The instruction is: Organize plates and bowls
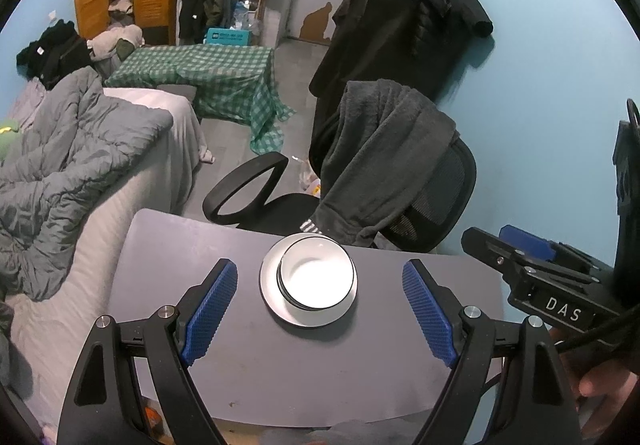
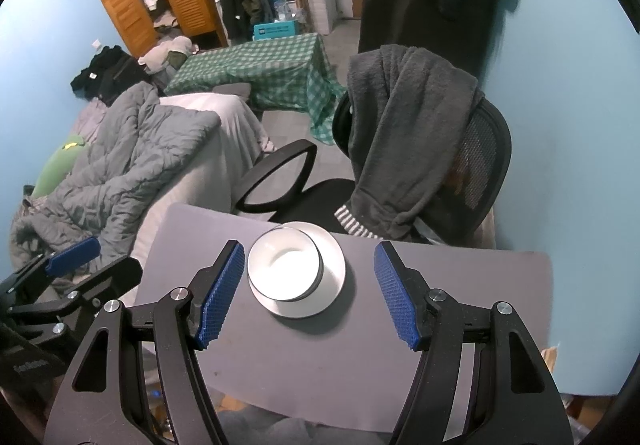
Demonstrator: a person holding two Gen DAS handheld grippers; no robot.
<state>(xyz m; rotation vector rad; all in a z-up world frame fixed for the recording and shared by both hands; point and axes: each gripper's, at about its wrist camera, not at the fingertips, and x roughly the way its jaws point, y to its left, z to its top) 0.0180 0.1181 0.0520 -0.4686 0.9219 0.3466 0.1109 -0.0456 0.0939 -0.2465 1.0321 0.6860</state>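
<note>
A stack of white bowls with dark rims (image 1: 317,272) sits on a white plate (image 1: 272,297) near the far edge of the grey table (image 1: 200,245). The bowls (image 2: 285,264) and the plate (image 2: 334,265) also show in the right wrist view. My left gripper (image 1: 320,309) is open and empty, held back from the stack, with its blue pads on either side of it. My right gripper (image 2: 310,291) is open and empty too, just short of the stack. The right gripper shows at the right edge of the left wrist view (image 1: 532,265).
A black office chair (image 1: 400,205) draped with a dark fleece stands right behind the table's far edge. A bed with a grey duvet (image 1: 80,173) lies to the left. The blue wall (image 2: 580,165) is close on the right.
</note>
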